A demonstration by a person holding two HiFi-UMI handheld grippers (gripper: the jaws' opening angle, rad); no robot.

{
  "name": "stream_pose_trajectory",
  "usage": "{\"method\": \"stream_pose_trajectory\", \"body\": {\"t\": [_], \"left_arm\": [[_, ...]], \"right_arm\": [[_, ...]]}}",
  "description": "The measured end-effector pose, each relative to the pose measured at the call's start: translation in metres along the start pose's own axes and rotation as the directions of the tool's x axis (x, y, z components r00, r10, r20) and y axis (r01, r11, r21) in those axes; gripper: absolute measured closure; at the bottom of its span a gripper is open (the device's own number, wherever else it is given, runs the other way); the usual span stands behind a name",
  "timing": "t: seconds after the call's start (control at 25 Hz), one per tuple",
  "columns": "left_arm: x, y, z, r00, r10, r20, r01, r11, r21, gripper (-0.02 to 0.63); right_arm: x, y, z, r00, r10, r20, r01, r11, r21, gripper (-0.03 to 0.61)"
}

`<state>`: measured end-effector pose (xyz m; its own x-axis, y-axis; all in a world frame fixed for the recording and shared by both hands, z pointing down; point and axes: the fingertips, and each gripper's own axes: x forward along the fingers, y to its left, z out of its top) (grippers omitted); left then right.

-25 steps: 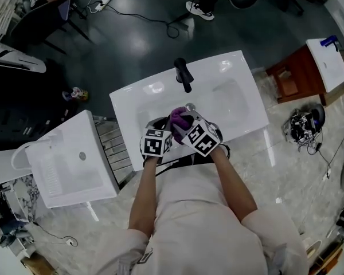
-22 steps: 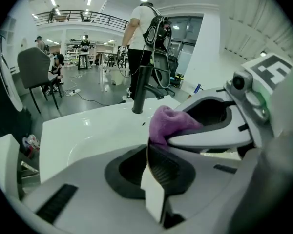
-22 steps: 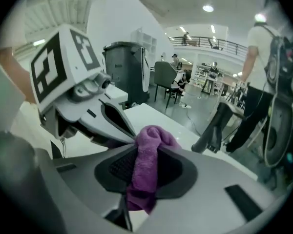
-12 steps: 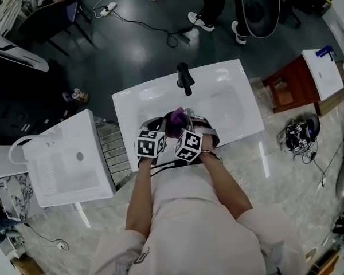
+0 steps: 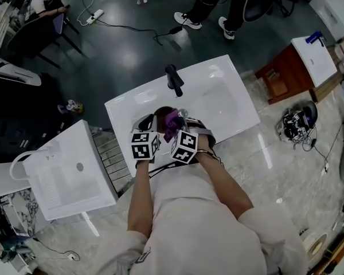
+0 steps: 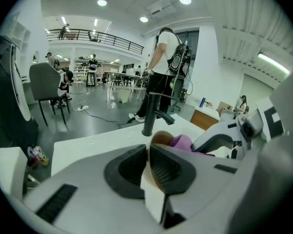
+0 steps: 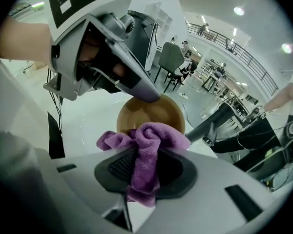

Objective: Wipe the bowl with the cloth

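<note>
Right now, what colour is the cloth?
The cloth is purple, clearest in the right gripper view.

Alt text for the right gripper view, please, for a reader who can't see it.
The right gripper pinches a purple cloth between its jaws, just in front of a brown bowl. The left gripper grips the bowl's rim over a white sink, with a black faucet at right.

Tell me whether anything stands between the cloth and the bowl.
Nothing visible does. The cloth, clamped in the right gripper, directly faces the open bowl; the left gripper grips its rim.
</note>
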<state>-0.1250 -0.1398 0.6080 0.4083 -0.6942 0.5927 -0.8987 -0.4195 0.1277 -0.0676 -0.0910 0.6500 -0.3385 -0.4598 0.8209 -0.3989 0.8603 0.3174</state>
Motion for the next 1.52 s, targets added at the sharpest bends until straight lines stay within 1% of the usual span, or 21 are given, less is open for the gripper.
{"method": "stream_pose_trajectory", "body": {"t": [0.12,0.24,0.36,0.48,0.64,0.84,1.0,1.12,1.28,1.4,1.52], "left_arm": [[0.002,-0.002,0.005,1.000,-0.008,0.012,0.008,1.000,-0.001,0.586],[0.005,-0.008,0.005,1.000,-0.027,0.006,0.027,1.000,0.003,0.586],[0.007,-0.013,0.006,0.999,-0.040,0.010,0.040,0.999,0.008,0.584],[0.006,-0.013,0.009,0.999,-0.048,0.017,0.048,0.999,0.014,0.583],[0.008,-0.020,0.009,0.996,-0.087,0.021,0.087,0.996,-0.004,0.583],[0.009,-0.036,0.010,0.989,-0.150,0.015,0.150,0.989,0.004,0.583],[0.010,-0.043,0.009,0.983,-0.183,0.006,0.182,0.983,0.014,0.584],[0.012,-0.047,0.008,0.982,-0.189,-0.009,0.189,0.981,0.047,0.586],[0.013,-0.051,0.005,0.981,-0.188,-0.036,0.191,0.976,0.108,0.589],[0.014,-0.052,0.003,0.981,-0.190,-0.044,0.194,0.974,0.116,0.589],[0.014,-0.046,0.007,0.986,-0.165,-0.028,0.167,0.978,0.129,0.591]], "right_arm": [[-0.002,0.002,0.003,1.000,-0.017,0.002,0.017,0.999,-0.028,0.488],[-0.002,0.009,0.005,1.000,0.004,0.007,-0.004,0.999,-0.044,0.488],[-0.004,0.013,0.013,0.999,0.024,0.041,-0.022,0.998,-0.058,0.489],[-0.006,0.014,0.021,0.997,0.024,0.075,-0.018,0.997,-0.078,0.489],[-0.009,0.013,0.032,0.991,0.033,0.128,-0.025,0.998,-0.065,0.489],[-0.007,0.003,0.027,0.991,-0.035,0.125,0.047,0.994,-0.099,0.488],[-0.007,-0.008,0.021,0.987,-0.087,0.136,0.096,0.993,-0.068,0.488],[-0.009,-0.018,0.017,0.982,-0.131,0.139,0.138,0.989,-0.043,0.484],[-0.011,-0.035,0.009,0.974,-0.181,0.134,0.180,0.983,0.013,0.483],[-0.013,-0.045,0.003,0.971,-0.203,0.126,0.196,0.979,0.061,0.483],[-0.014,-0.053,-0.003,0.969,-0.223,0.108,0.213,0.972,0.094,0.483]]}}
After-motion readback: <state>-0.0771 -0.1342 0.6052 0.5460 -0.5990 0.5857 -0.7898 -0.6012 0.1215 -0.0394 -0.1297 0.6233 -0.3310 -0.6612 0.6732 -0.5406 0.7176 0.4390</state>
